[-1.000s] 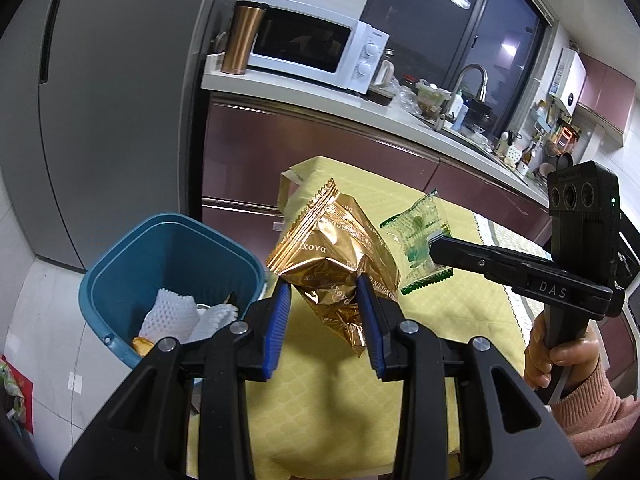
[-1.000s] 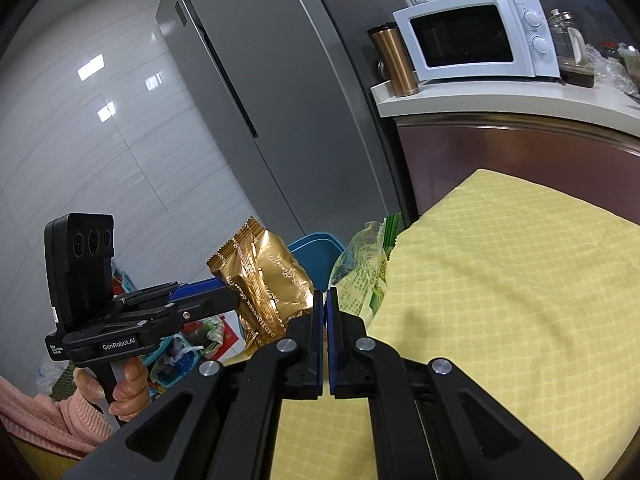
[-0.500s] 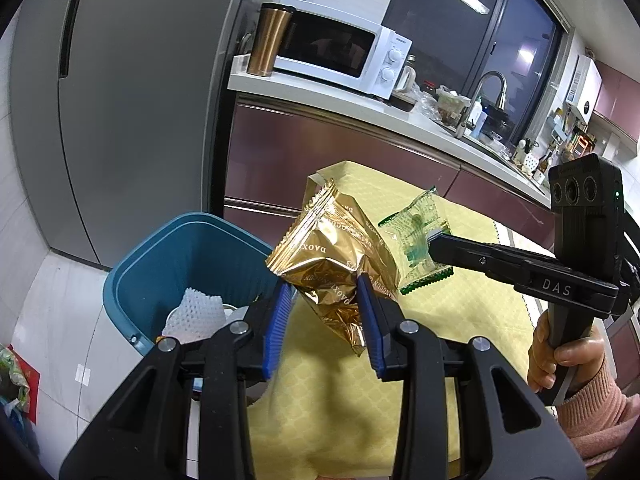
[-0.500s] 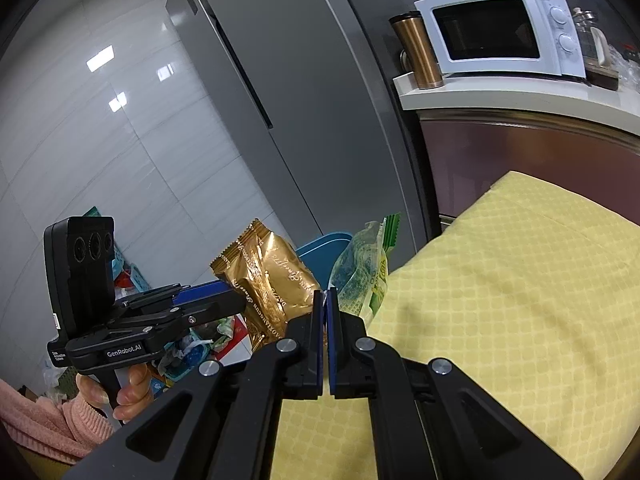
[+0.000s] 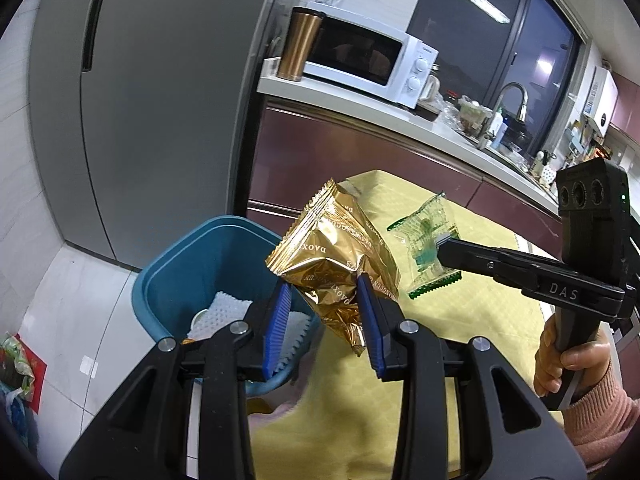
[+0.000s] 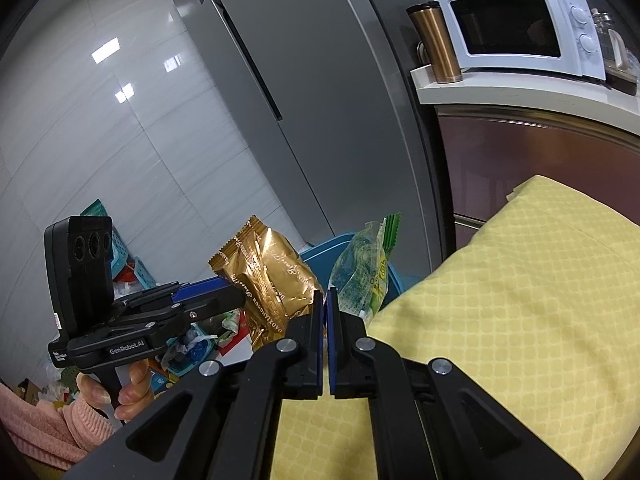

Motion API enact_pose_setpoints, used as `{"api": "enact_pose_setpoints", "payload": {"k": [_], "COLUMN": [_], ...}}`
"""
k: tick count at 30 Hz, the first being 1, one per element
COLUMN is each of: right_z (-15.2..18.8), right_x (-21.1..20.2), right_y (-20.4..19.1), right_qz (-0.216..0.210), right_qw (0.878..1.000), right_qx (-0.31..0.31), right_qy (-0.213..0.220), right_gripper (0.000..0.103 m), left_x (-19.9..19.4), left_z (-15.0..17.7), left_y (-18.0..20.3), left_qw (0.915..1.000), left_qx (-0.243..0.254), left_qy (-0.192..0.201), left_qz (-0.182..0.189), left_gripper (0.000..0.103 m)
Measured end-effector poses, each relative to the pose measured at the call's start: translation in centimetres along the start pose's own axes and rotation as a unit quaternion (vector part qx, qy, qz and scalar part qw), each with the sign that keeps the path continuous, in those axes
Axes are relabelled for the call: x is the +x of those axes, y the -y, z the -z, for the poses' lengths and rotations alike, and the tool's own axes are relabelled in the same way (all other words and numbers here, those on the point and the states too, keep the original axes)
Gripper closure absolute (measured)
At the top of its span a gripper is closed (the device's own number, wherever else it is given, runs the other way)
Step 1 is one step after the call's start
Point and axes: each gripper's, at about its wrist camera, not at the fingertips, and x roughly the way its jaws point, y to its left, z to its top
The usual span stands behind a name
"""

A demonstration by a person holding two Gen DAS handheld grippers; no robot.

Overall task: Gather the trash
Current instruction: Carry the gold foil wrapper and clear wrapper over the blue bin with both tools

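Over the last second the round teal plastic bin (image 5: 208, 264) has slid closer under the left claw (image 5: 324, 312), which grips the crinkled gold foil snack bag (image 5: 332, 256) — nearly over the drop. The right claw (image 6: 325, 312), just beside it, pinches the clear green-printed wrapper (image 6: 364, 268).

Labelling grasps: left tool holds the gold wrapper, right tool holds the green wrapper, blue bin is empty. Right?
Not quite: the blue bin is not empty. The left wrist view shows white foam netting already lying inside it. The rest stands: the left tool is closed on the gold wrapper, and the right tool is shut on the green wrapper.
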Motion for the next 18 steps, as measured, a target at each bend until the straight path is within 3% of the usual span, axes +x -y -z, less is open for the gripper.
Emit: {"api": "enact_pose_setpoints", "payload": {"k": [18], "right_z": [-0.7], "right_x": [4.1], "right_y": [-1.2], "right_qz": [-0.019], "right_qw": [0.999], "right_qx": [-0.008], "right_qy": [-0.029], "right_gripper": [0.102], "left_x": [0.9], "left_z": [-0.1], "left_y": [-4.0], "left_qw": [0.9991], "left_qx": [-0.025], "left_qy": [-0.005], "left_qz": [-0.033], "left_gripper": [0.069]}}
